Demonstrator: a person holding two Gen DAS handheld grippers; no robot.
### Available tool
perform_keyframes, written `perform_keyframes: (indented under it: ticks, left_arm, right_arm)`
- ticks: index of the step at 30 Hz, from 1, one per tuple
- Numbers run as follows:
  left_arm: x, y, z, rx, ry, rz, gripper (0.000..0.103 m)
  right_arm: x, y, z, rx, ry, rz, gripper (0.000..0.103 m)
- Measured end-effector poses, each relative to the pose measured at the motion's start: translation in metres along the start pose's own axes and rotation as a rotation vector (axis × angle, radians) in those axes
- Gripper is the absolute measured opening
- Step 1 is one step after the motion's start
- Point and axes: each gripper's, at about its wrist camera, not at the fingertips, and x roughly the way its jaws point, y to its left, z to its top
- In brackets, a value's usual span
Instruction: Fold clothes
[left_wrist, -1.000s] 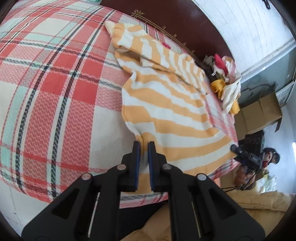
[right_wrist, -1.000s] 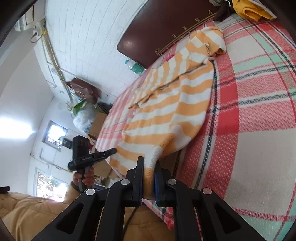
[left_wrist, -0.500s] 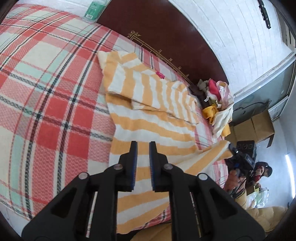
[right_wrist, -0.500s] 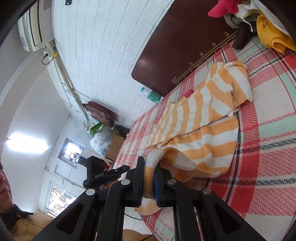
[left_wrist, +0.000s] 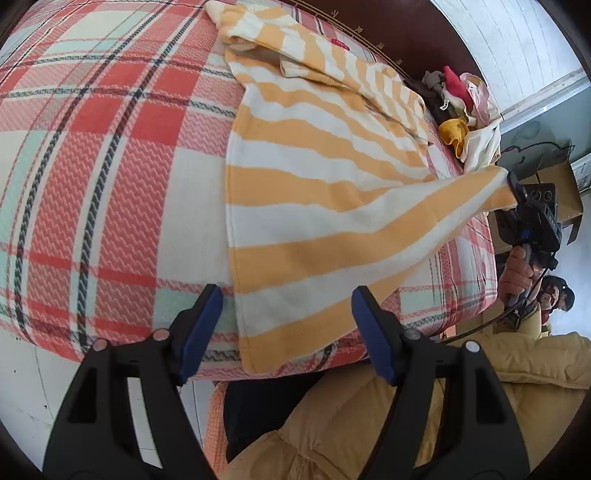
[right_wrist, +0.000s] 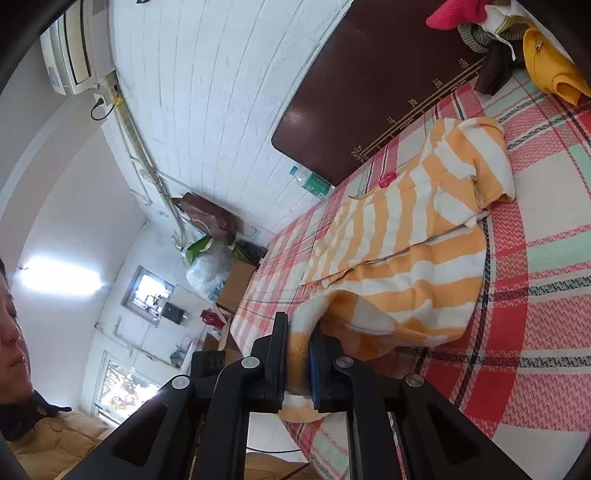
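An orange and white striped garment (left_wrist: 314, 184) lies on a red plaid bed (left_wrist: 110, 147), its sleeves folded across the top. My left gripper (left_wrist: 286, 332) is open and empty, its jaws wide apart above the garment's hem at the near bed edge. My right gripper (right_wrist: 297, 360) is shut on the garment's (right_wrist: 406, 258) other hem corner and holds it lifted off the bed (right_wrist: 535, 314). In the left wrist view the right gripper (left_wrist: 517, 192) shows at the far right, pulling that corner up.
A pile of other clothes (left_wrist: 461, 110) sits at the bed's far right corner, and shows in the right wrist view (right_wrist: 517, 44). A dark headboard (right_wrist: 369, 92) runs along the white wall. Cardboard boxes (left_wrist: 554, 199) stand beside the bed. The person's yellow jacket (left_wrist: 461, 406) is close below.
My left gripper has opened and let go of the hem corner, which now lies at the bed edge. My right gripper still holds its corner, lifted higher.
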Motion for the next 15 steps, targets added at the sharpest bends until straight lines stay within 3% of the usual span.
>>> perform_keyframes:
  ticks: [2, 3, 7, 15]
  left_arm:
    - [0.004, 0.003, 0.003, -0.041, 0.023, -0.025, 0.038]
    - [0.006, 0.005, 0.005, -0.062, 0.034, -0.038, 0.008]
    - [0.011, 0.013, 0.010, -0.135, 0.042, -0.094, 0.008]
    - [-0.009, 0.012, 0.049, -0.235, -0.060, -0.332, 0.008]
  right_arm:
    - [0.001, 0.001, 0.000, -0.004, 0.000, 0.010, 0.010]
    - [0.002, 0.002, 0.000, -0.006, 0.001, 0.012, 0.010]
    - [0.001, 0.003, 0.001, -0.012, 0.000, 0.013, 0.011]
    - [-0.002, 0.006, 0.013, -0.018, -0.037, 0.024, 0.011]
